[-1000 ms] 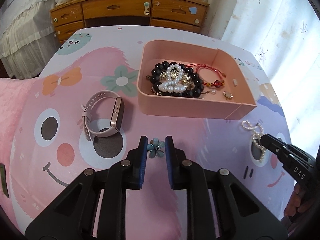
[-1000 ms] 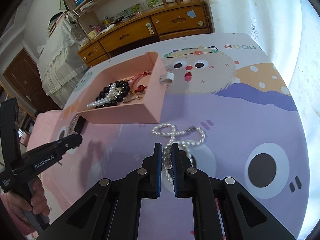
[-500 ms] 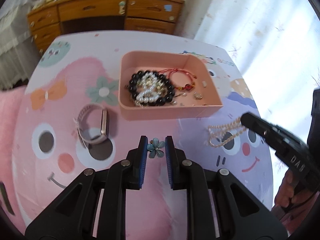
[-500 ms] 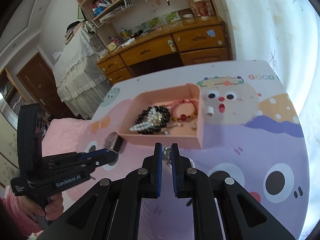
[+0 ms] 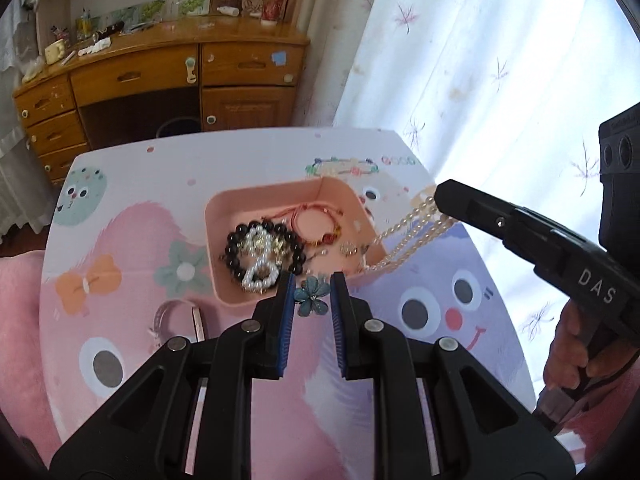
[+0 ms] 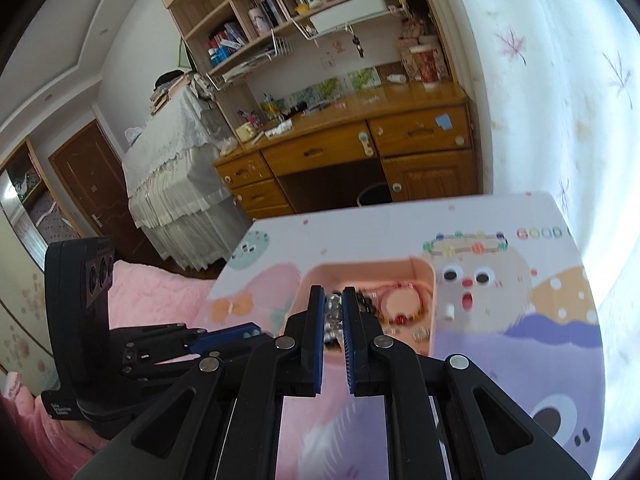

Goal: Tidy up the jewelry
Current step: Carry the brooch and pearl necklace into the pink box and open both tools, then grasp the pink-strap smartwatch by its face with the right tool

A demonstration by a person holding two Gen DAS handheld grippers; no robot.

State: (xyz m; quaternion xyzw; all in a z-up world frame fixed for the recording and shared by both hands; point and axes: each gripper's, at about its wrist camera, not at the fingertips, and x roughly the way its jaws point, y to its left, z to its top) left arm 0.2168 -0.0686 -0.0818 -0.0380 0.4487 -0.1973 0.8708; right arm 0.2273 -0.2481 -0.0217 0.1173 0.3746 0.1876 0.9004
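Observation:
My left gripper (image 5: pixel 311 300) is shut on a small blue flower ornament (image 5: pixel 311 299) and holds it in the air just in front of the pink tray (image 5: pixel 224 216). The tray holds a black bead bracelet (image 5: pixel 236 248), a white pearl bracelet (image 5: pixel 260 276), a red cord bracelet (image 5: pixel 316 220) and small pieces. My right gripper (image 6: pixel 333 314) is shut on a pearl necklace (image 5: pixel 408 236), which hangs from its tip (image 5: pixel 444 196) over the tray's right edge. In the right wrist view the pearls show between the pads and the tray (image 6: pixel 430 276) lies just ahead.
A pink watch (image 5: pixel 180 316) lies on the cartoon-print table (image 5: pixel 140 184) left of my left gripper. A wooden desk (image 5: pixel 160 80) stands beyond the table, a curtain at the right, a pink bed at the left. My left gripper (image 6: pixel 224 340) shows low in the right wrist view.
Both grippers have risen well above the table and moved toward the tray. The pearl necklace has left the table and now hangs from my right gripper over the tray's right edge.

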